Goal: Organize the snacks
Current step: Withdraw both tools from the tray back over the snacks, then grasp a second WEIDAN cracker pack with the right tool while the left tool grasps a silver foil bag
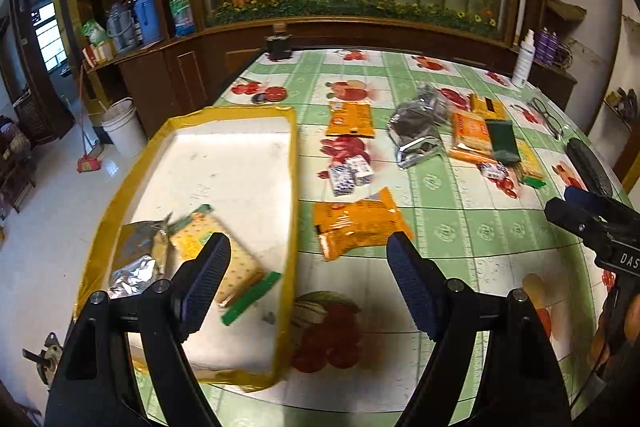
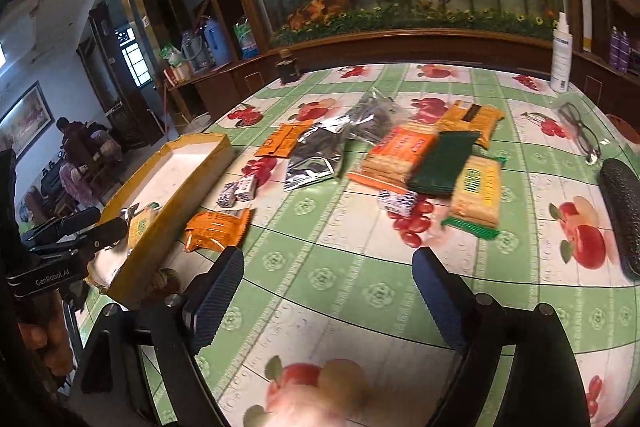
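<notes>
A shallow box with yellow taped rim and white floor sits at the table's left edge; it also shows in the right wrist view. Inside lie a yellow cracker pack and a silver foil pack. My left gripper is open and empty, above the box's near right wall. An orange snack pack lies just right of the box, also seen in the right wrist view. My right gripper is open and empty over bare tablecloth. Ahead lie a yellow cracker pack, a green pack and an orange cracker pack.
Small blue-white boxes, silver foil bags, another orange sachet, glasses, a dark case, a white spray bottle and a dark jar are on the fruit-print tablecloth. A wooden cabinet stands behind.
</notes>
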